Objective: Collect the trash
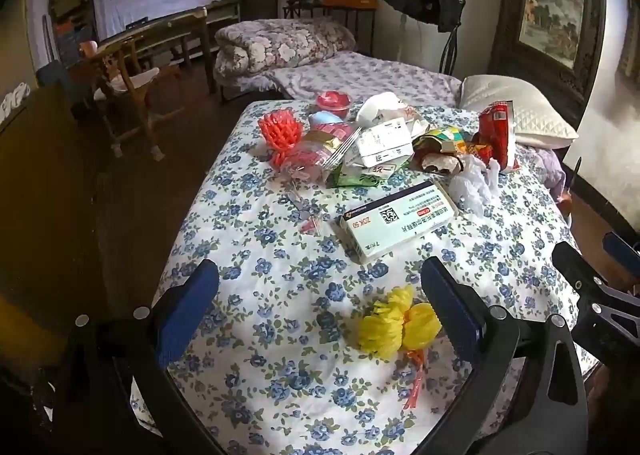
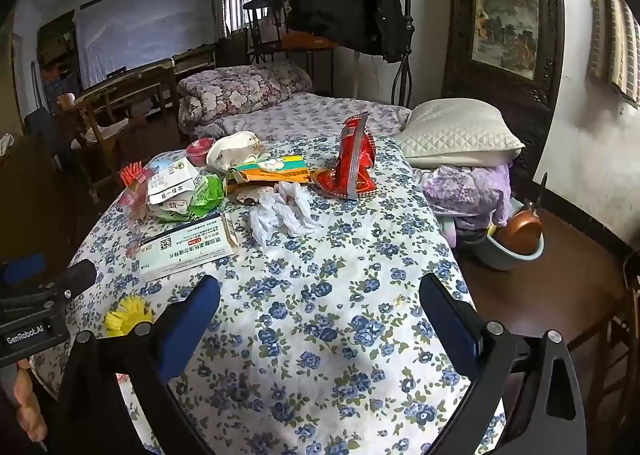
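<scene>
Where it faces the right camera, left tongs (image 2: 48,283) read "GenRobot.AI".

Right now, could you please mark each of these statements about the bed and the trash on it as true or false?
1. The left tongs are shut on the yellow plastic bag. False: they stand open, and the bag lies on the floral bedspread between them.
2. The red snack packet stands upright. True.
3. The white medicine box lies beside the white pillow. False: it lies far from it, on the other side of the bed.
4. The right tongs hold nothing. True.
</scene>
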Motion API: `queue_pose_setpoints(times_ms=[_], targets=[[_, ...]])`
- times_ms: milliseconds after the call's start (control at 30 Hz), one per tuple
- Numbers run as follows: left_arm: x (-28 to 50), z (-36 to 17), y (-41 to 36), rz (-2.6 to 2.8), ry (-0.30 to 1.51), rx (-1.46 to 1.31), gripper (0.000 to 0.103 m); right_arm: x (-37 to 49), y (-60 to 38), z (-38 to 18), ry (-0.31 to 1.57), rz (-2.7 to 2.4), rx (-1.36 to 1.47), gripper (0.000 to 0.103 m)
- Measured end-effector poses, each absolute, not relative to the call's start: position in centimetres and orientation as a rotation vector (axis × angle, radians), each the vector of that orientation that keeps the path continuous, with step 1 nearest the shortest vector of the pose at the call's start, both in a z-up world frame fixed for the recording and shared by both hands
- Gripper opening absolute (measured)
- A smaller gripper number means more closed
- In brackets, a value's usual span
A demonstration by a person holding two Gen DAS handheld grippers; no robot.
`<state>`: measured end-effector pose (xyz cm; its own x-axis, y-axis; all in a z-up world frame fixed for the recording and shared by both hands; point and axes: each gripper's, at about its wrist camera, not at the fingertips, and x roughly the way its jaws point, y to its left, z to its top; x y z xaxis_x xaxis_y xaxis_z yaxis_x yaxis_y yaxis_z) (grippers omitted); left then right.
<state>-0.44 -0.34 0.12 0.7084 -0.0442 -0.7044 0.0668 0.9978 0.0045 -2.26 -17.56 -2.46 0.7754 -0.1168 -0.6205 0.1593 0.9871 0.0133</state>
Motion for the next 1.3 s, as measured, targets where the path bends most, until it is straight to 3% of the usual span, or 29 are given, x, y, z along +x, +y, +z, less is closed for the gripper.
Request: queue_pose_setpoints(times_ms=[1300], targets=[[-0.61,-0.29,-0.84,-0.08,0.785,0.031,0.097,-1.99,-17.9,-2.98,0.688,-0.172,0.064,0.097]])
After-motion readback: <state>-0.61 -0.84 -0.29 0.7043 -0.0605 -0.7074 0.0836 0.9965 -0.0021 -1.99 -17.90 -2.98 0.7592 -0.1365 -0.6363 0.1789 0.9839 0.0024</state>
